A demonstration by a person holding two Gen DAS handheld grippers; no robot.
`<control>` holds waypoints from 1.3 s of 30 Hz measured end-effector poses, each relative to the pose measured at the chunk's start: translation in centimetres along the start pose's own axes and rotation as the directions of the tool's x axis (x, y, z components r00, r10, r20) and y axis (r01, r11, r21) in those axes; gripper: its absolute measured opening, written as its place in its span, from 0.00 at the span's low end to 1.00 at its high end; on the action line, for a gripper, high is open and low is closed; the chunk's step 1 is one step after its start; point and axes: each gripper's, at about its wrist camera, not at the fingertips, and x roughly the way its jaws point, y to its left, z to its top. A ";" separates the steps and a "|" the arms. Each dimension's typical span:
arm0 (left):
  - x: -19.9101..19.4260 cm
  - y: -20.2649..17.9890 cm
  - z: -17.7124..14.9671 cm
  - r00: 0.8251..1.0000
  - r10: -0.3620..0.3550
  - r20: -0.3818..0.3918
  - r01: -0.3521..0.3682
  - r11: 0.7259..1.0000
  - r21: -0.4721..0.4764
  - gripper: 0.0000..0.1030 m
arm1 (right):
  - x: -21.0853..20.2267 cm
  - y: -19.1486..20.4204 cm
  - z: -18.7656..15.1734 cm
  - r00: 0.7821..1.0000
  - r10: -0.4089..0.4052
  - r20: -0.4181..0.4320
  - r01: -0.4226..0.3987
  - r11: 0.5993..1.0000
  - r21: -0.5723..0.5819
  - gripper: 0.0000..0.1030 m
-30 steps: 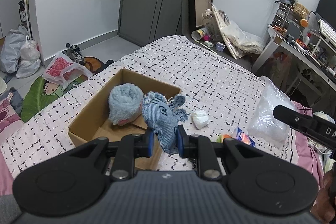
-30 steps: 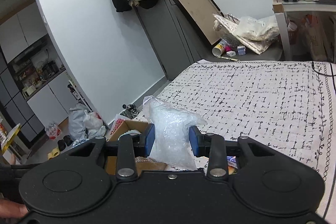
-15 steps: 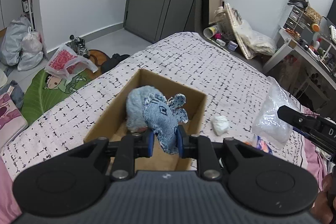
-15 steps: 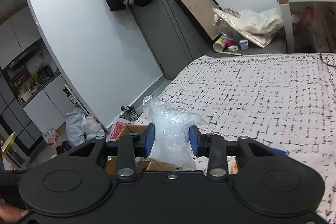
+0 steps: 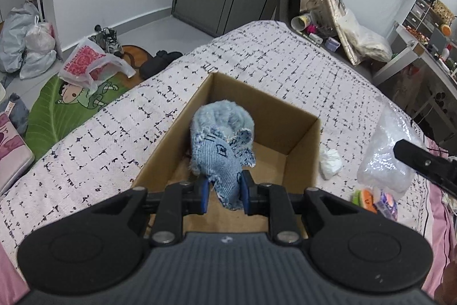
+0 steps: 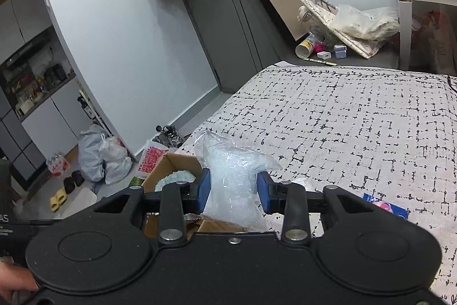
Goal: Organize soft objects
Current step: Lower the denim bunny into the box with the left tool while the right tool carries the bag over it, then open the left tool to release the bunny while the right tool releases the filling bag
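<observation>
Hovering over the cardboard box (image 5: 302, 139) — left gripper (image 5: 223, 195) pinching the denim elephant toy (image 5: 220, 159), dangling directly above the opening; right gripper (image 6: 233, 192) clamping the clear plastic bag (image 6: 231, 185) just beside the box.

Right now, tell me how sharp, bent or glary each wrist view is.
Left wrist view: strong fisheye bending of the walls; the denim toy in the left gripper and the cardboard box look slightly motion-smeared; light is soft and even. Right wrist view: sharper; the clear plastic bag in the right gripper sparkles with small highlights; the arch at left curves heavily.
</observation>
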 end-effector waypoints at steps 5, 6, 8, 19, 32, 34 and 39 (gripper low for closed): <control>1.2 0.7 0.0 1.000 0.002 -0.020 -0.002 1.000 -0.008 0.21 | 1.5 0.9 0.1 1.000 0.002 -0.023 -0.003 1.000 -0.008 0.34; 1.3 0.8 0.1 1.000 -0.001 -0.025 0.000 1.000 -0.011 0.21 | 1.8 1.1 0.1 1.000 0.001 -0.028 -0.001 1.000 -0.012 0.34; 1.4 1.0 0.2 1.000 -0.001 -0.027 0.000 1.000 -0.012 0.21 | 2.4 1.5 0.2 0.999 -0.001 -0.034 0.001 1.000 -0.017 0.34; 1.0 2.0 1.4 1.000 -0.008 -0.028 0.007 1.000 -0.026 0.35 | 4.6 3.3 0.1 0.999 -0.005 -0.042 0.004 1.000 -0.026 0.34; -1.2 1.9 1.4 1.000 -0.024 -0.007 0.024 1.000 -0.020 0.50 | 4.0 4.0 0.4 0.997 0.062 -0.040 -0.063 0.998 -0.014 0.74; -1.6 1.6 1.3 1.000 -0.019 0.000 0.019 1.000 -0.014 0.56 | 3.7 3.7 0.5 0.997 0.052 -0.055 -0.052 0.999 -0.002 0.77; -3.0 0.6 1.1 0.999 0.009 0.035 -0.009 1.000 0.013 0.66 | 2.2 2.9 1.4 0.997 0.025 -0.074 -0.024 1.000 0.012 0.88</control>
